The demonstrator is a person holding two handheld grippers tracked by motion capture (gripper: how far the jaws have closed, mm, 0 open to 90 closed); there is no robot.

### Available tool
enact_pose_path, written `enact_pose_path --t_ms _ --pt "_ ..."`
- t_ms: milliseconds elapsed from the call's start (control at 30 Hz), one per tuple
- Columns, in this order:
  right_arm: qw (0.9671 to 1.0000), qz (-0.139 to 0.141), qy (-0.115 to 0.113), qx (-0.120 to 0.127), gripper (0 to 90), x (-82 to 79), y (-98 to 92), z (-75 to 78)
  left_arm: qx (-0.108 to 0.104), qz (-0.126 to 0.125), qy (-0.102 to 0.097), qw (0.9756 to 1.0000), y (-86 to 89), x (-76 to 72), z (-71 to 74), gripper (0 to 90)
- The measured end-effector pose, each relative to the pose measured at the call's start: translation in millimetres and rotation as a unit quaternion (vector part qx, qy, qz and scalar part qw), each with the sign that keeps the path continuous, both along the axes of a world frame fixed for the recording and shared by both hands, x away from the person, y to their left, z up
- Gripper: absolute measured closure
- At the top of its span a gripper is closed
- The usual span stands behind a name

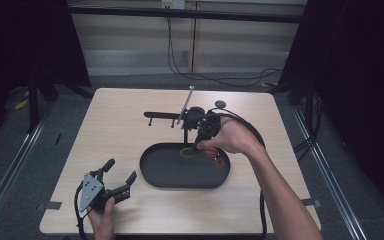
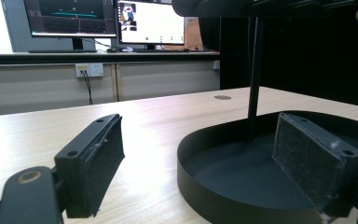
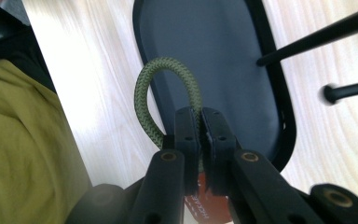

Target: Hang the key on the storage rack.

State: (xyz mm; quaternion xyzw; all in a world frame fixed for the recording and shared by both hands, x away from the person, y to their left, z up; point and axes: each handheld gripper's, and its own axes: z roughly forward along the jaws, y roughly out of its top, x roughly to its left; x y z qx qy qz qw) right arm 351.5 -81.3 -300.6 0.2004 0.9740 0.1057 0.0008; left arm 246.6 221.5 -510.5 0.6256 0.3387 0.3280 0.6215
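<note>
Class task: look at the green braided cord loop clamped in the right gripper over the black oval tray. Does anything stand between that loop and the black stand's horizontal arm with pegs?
Nothing visible blocks it. The right gripper holds the green braided cord loop above the black oval tray; the stand's horizontal arm lies beyond, across open air.

Colours: black hardware on pale wood; one green loop.
Oval tray (image 1: 152,175) matt black, as are the stand (image 1: 185,131) and the jaws of both grippers; left gripper (image 1: 119,175) carries a grey plate. Cord loop (image 3: 145,100) olive green, braided weave, with a red tag (image 3: 210,203) below it. Table (image 1: 120,135) light wood grain. Sleeve (image 3: 23,154) mustard yellow.
</note>
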Motion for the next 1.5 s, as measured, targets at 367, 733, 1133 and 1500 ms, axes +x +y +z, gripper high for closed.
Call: enact_pose_path --t_ms 367,733,1133,1500 --pt "0.9998 -0.007 -0.015 0.009 85.6 15.6 -1.9 19.9 -0.002 -0.001 0.0 1.0 -0.2 -0.1 -0.1 15.8" --pt "0.9993 -0.024 -0.027 0.01 85.4 29.7 -1.3 34.2 -0.001 0.0 -0.001 1.0 -0.2 0.1 -0.1 15.9" --pt "0.9984 -0.049 -0.026 0.006 85.3 48.2 -5.0 27.0 -0.003 0.0 0.0 1.0 -0.4 0.0 -0.2 15.8" --pt "0.9983 -0.051 -0.029 -0.001 85.1 57.6 -1.6 19.0 -0.003 0.0 0.0 1.0 -0.5 0.0 -0.2 15.8"
